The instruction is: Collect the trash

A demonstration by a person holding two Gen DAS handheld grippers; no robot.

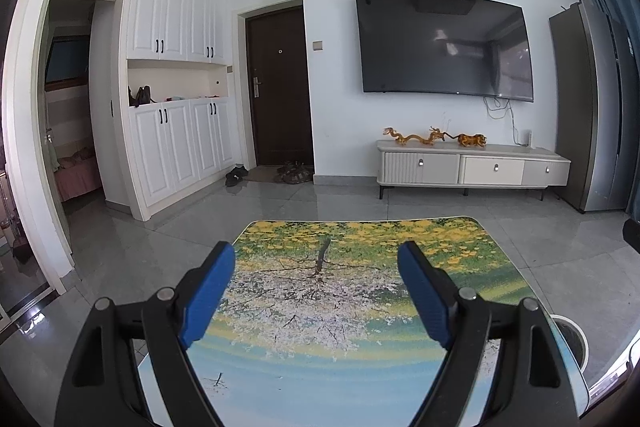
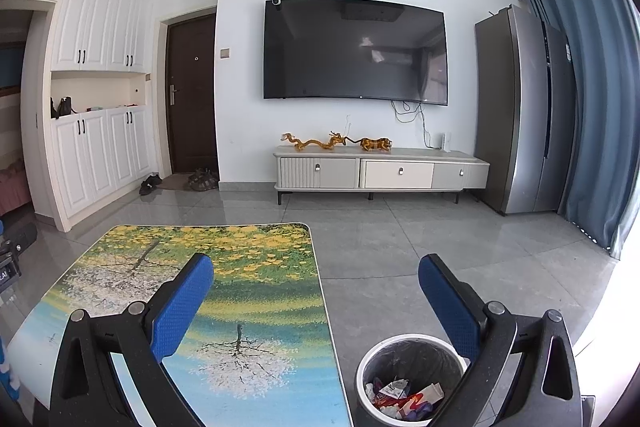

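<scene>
The left gripper (image 1: pixel 316 291) hovers over the low counter with a printed tree-and-lake picture top (image 1: pixel 360 367), its blue-padded fingers (image 1: pixel 208 295) spread wide with nothing between them. The right gripper (image 2: pixel 316 303) is held over the counter's right edge (image 2: pixel 326 307), its blue fingers (image 2: pixel 184 303) likewise wide apart and holding nothing.

The round white trash bin lined with a dark plastic bag (image 2: pixel 412 379) stands upright on the grey tiled floor (image 2: pixel 400 247), just beside the counter's right side and below the right gripper. Its long axis runs vertically and its open mouth faces straight up. Inside lie crumpled wrappers and scraps of paper in white, red and purple (image 2: pixel 404 397). In the left wrist view only a part of the bin's rim (image 1: pixel 572 327) shows behind the right-hand finger.
</scene>
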